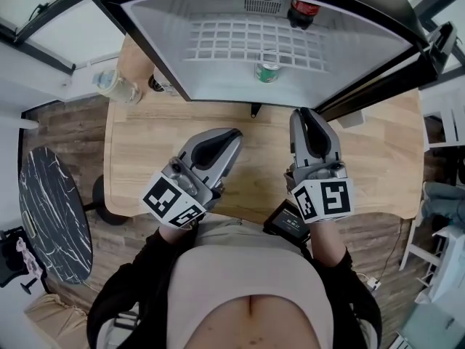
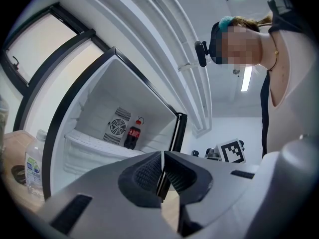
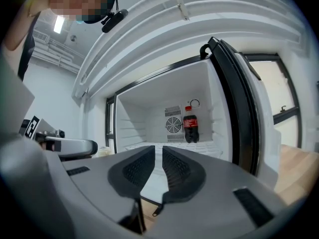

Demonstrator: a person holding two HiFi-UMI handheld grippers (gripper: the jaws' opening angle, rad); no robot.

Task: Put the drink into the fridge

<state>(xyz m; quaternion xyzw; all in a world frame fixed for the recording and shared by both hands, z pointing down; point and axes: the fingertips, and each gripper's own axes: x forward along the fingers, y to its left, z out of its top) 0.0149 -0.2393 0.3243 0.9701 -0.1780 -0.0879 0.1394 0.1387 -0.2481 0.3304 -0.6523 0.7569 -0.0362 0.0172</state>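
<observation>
The fridge (image 1: 218,86) stands open on the wooden table (image 1: 145,166). A cola bottle (image 1: 302,11) stands upright at the back of it, in front of the fan grille; it also shows in the left gripper view (image 2: 132,133) and the right gripper view (image 3: 190,125). A green can (image 1: 267,71) stands on the fridge floor near the front. My left gripper (image 1: 234,133) hovers over the table before the fridge, its jaws (image 2: 162,156) shut and empty. My right gripper (image 1: 301,113) points at the opening beside it, a narrow slit between its empty pads (image 3: 158,151).
A clear water bottle (image 1: 116,86) lies on the table left of the fridge. The fridge door (image 1: 385,86) swings out to the right, close to my right gripper. A dark round marble table (image 1: 54,209) stands at the left. A small black device (image 1: 287,220) sits at the table's near edge.
</observation>
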